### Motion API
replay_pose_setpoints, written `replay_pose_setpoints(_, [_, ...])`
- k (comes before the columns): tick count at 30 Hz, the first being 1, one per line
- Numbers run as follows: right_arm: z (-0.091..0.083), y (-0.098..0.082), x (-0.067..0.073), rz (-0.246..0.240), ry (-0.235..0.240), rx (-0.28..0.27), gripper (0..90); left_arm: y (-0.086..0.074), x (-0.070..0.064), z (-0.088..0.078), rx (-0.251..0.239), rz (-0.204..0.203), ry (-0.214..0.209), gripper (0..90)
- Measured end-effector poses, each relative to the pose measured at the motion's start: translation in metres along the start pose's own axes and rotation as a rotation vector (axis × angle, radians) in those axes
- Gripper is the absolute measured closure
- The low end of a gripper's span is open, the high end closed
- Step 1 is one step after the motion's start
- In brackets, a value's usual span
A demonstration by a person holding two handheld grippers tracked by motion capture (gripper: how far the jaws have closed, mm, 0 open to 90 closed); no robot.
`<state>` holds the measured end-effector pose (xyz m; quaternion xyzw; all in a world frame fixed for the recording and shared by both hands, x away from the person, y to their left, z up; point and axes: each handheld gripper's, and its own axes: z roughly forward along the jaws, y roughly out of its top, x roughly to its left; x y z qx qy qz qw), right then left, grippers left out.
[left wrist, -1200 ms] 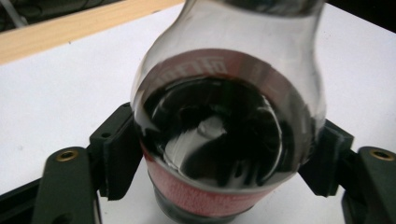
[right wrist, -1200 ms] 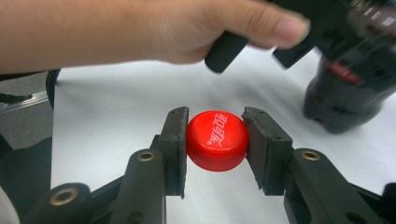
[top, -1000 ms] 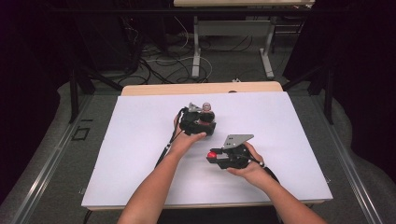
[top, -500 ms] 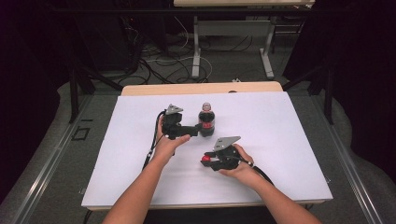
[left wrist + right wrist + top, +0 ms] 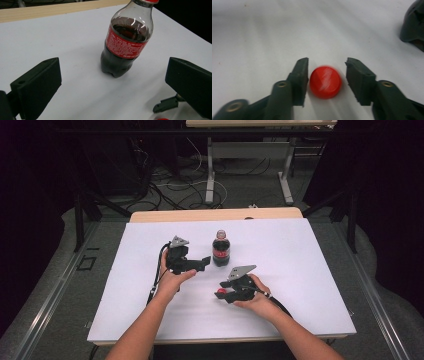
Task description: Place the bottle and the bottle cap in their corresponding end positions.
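Observation:
A cola bottle with a red label stands upright near the middle of the white table. My left gripper lies just left of it, its jaws spread wide after just opening and apart from the bottle. In its own view the left gripper holds nothing. My right gripper rests low on the table in front of the bottle. A red cap lies on the table between its jaws. The right gripper has just been opening, with a gap on the cap's right side.
A wooden strip runs along the table's far edge, and beyond it the floor holds cables and table legs. The right gripper's jaw tip shows low in the left gripper view. White tabletop lies bare on both sides.
My left gripper let go of the bottle, drew back to the left and opened wide. My right gripper sank to the table and opened around the red cap.

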<state>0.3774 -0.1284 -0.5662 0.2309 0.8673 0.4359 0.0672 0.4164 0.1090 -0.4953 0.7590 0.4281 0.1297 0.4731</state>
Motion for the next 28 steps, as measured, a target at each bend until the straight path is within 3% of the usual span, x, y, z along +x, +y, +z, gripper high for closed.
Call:
replay_pose_setpoints(4, [-0.014, 0.003, -0.001, -0.007, -0.028, -0.028, 36.5, -0.003, -0.003, -0.005, 0.007, 0.021, 0.000, 0.8])
replay_pose_setpoints(9, [-0.035, 0.004, 0.002, 0.049, -0.034, -0.105, 31.9, -0.011, -0.006, -0.019, -0.011, 0.023, -0.011, 0.7])
replay_pose_setpoints(12, [-0.051, 0.003, 0.004, 0.076, -0.050, -0.115, 30.7, -0.018, -0.005, -0.031, -0.008, 0.040, -0.013, 0.7])
replay_pose_setpoints(18, [-0.086, -0.004, 0.002, 0.091, -0.218, -0.158, 19.9, -0.032, 0.005, -0.056, -0.002, 0.031, 0.024, 0.7])
replay_pose_setpoints(21, [-0.103, -0.014, -0.003, 0.143, -0.273, -0.202, 17.8, -0.041, 0.012, -0.068, -0.008, 0.022, 0.042, 0.7])
replay_pose_setpoints(23, [-0.113, -0.020, -0.006, 0.179, -0.331, -0.200, 17.8, -0.048, 0.015, -0.075, -0.008, -0.004, 0.049, 0.7])
replay_pose_setpoints(26, [-0.127, -0.030, -0.013, 0.228, -0.421, -0.216, 14.7, -0.055, 0.022, -0.084, -0.009, -0.010, 0.082, 0.7])
replay_pose_setpoints(28, [-0.136, -0.035, -0.017, 0.277, -0.434, -0.210, 14.7, -0.059, 0.026, -0.089, -0.013, -0.020, 0.094, 0.7])
